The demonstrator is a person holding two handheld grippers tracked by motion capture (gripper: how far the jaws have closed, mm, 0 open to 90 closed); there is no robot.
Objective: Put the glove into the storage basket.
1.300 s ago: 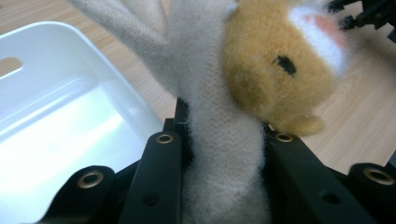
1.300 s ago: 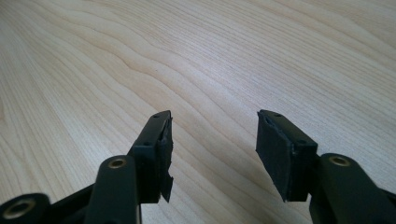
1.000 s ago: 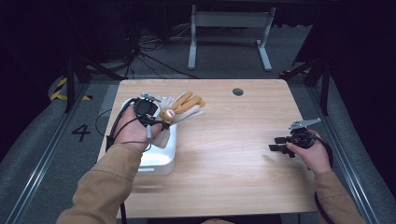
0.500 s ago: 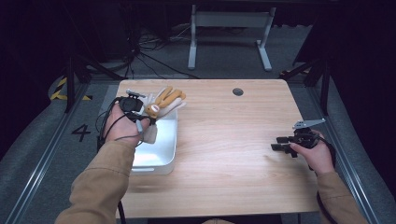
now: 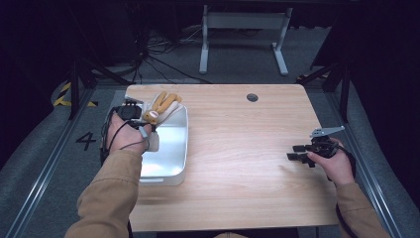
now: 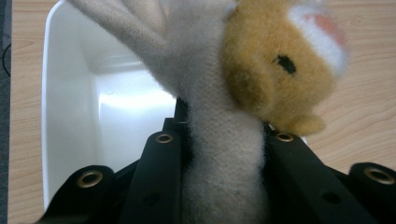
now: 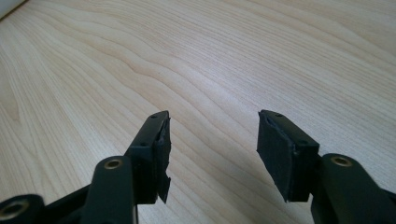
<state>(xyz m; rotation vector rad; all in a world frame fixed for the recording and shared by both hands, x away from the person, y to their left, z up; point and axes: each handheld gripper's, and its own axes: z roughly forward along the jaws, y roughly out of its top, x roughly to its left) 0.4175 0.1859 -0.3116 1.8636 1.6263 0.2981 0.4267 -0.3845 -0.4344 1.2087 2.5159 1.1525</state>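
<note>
A tan and cream plush toy point(image 5: 161, 106) hangs over the far left corner of the white plastic bin point(image 5: 174, 148). My left gripper point(image 5: 141, 121) is shut on it. In the left gripper view the two black jaws clamp the cream body of the plush toy point(image 6: 224, 158), its tan head at upper right, with the white bin point(image 6: 74, 107) below. My right gripper point(image 5: 293, 152) rests low over the table's right side, pointing left. In the right gripper view my right gripper point(image 7: 212, 140) stands open with bare wood between its fingers.
The wooden table point(image 5: 237, 163) has a round dark grommet point(image 5: 252, 97) near its far edge. A white desk frame point(image 5: 242, 29) stands on the grey floor beyond. A yellow-black floor mark point(image 5: 67, 96) and the number 4 point(image 5: 86, 140) lie to the left.
My left hand has carried the plush toy leftward, from over the bin's far right side to its far left corner. The right hand has stayed put.
</note>
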